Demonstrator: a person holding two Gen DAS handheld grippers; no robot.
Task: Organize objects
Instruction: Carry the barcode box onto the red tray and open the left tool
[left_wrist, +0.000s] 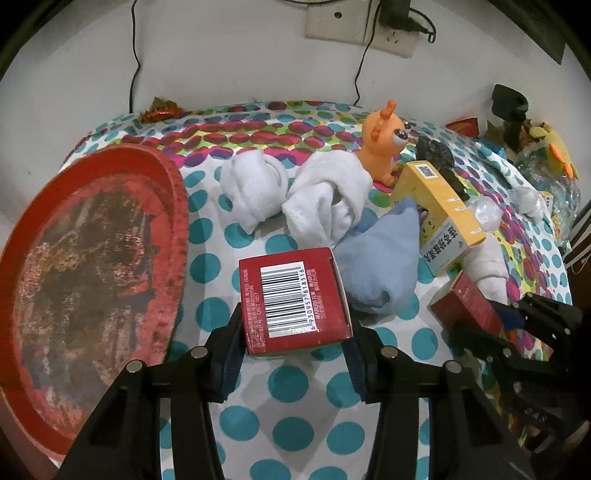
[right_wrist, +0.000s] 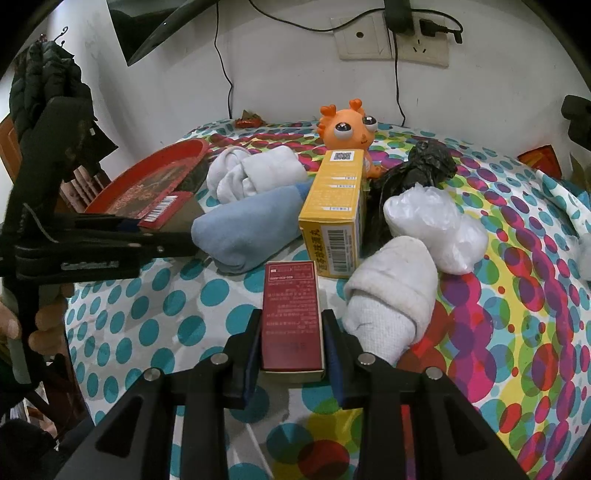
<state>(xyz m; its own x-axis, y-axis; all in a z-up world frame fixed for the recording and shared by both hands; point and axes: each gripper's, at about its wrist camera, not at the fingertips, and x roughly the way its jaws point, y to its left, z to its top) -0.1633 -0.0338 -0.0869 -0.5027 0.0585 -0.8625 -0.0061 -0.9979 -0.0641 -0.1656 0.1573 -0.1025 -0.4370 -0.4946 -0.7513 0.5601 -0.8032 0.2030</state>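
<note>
Over dotted cloth (left_wrist: 295, 398), each gripper apparently clamps a red box (left_wrist: 293, 299).

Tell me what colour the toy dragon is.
Orange: the toy dragon shows best in the right wrist view.

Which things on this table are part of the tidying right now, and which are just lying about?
In use:
- left hand-held gripper shut on the red box with barcode
- right hand-held gripper shut on the slim red box
- red tray, likely destination

Lying about:
- orange toy
- yellow box
- blue sock
- white socks
- black bag
</note>
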